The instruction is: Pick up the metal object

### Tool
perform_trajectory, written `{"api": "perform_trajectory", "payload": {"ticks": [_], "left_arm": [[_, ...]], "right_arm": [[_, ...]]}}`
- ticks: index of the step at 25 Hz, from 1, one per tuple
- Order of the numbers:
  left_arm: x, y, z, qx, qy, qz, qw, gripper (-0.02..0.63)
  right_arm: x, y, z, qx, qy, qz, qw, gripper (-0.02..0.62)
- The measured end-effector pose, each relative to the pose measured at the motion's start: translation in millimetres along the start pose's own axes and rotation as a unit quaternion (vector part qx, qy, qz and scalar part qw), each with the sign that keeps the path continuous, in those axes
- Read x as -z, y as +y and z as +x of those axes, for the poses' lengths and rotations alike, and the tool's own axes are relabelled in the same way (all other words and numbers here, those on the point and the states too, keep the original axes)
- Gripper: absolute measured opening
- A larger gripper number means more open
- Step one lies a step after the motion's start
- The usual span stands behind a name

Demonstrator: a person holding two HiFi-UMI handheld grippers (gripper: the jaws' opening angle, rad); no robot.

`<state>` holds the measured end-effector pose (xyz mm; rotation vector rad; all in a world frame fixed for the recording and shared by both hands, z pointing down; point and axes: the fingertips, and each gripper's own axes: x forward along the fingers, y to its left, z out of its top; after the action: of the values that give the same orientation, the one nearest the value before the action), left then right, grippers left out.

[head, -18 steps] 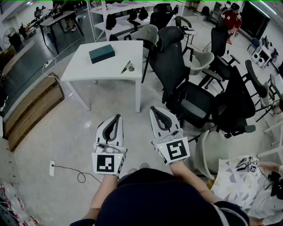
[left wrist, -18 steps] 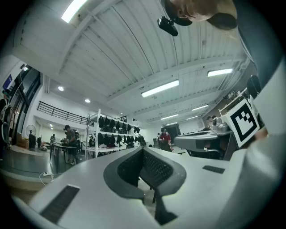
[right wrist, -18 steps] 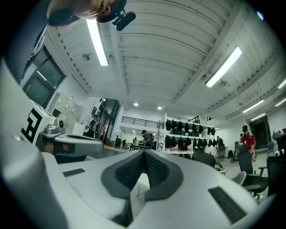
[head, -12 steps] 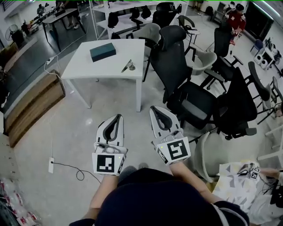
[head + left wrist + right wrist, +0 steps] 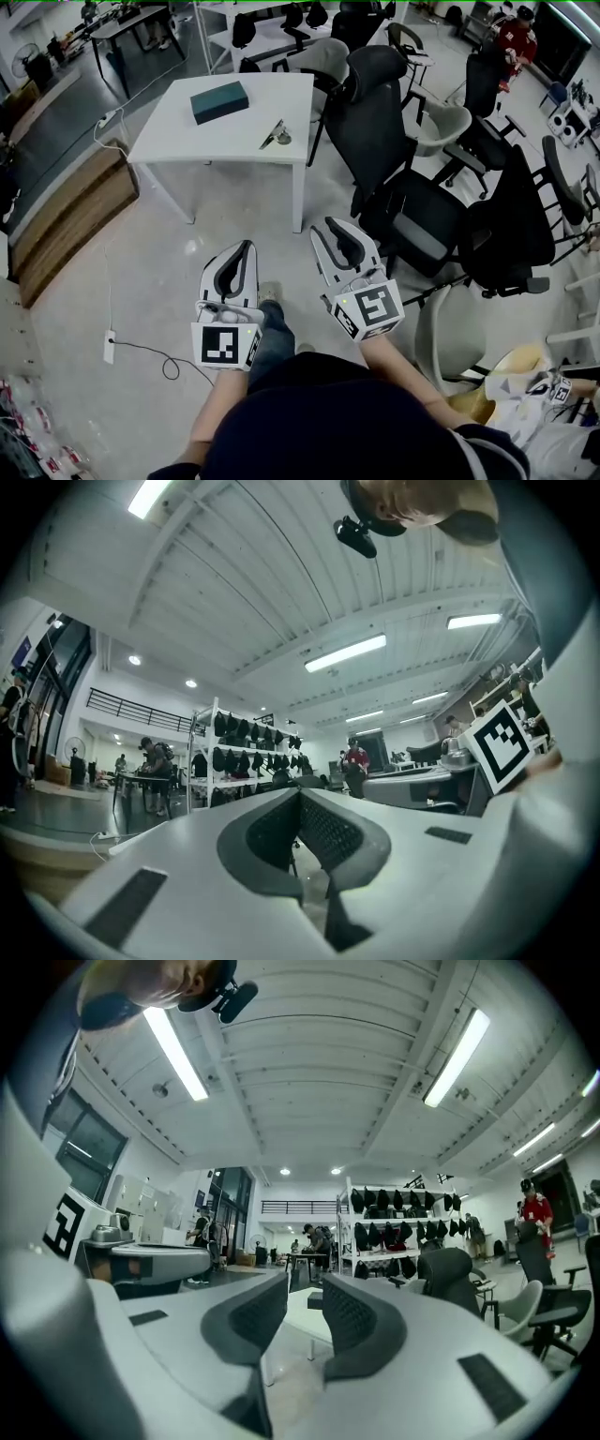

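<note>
White table (image 5: 187,141) slid down-frame; slim silvery metal object (image 5: 275,136) lies diagonal, well above; left gripper (image 5: 247,249) closed, right gripper (image 5: 330,228) parted, both empty.

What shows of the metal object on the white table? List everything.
The metal object is small, thin and silvery: a long narrow part with a rounder piece at one end. Finer detail is too small to tell. It lies flat on the white table, toward the table's near right corner, apart from the dark green box. Nothing else touches it.
</note>
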<state>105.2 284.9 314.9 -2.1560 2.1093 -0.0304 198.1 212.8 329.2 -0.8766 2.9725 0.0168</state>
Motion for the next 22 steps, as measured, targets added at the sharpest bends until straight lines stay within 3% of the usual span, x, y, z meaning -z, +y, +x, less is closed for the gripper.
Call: {"api": "perform_trajectory", "payload": {"ticks": [11, 22], "left_arm": [[29, 94, 110, 0.02, 0.001, -0.01, 0.9998, 0.023], [47, 196, 226, 0.077, -0.006, -0.016, 0.9969, 0.023]], "right_arm": [[33, -42, 136, 0.011, 0.032, 0.031, 0.999, 0.14], [52, -79, 275, 0.063, 0.056, 0.041, 0.996, 0.14]]}}
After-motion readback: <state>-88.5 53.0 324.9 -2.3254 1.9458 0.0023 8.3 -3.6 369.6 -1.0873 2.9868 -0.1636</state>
